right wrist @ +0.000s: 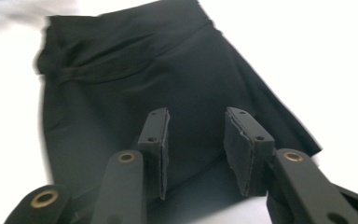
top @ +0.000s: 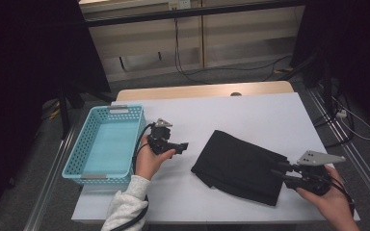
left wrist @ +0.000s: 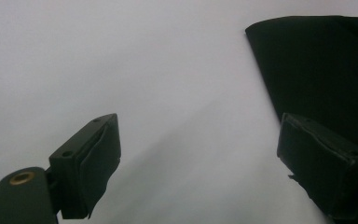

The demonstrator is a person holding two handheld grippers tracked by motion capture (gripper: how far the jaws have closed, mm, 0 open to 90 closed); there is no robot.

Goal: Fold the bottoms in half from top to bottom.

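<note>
Black cloth (top: 241,166) flat on worktop (top: 250,115), right of basket (top: 107,144). Soft, light, floppy; prob. best grabbed at an edge or corner. Right gripper (right wrist: 196,140) open over cloth's near edge, holding nothing. Left gripper (left wrist: 198,154) wide open, just left of cloth.

Right tool (top: 275,171) touches black cloth (top: 238,166) (folded).

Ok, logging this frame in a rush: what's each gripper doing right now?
Left gripper: open, holding nothing, over the white table.
Right gripper: open, jaws over the black cloth, nothing clamped.
</note>
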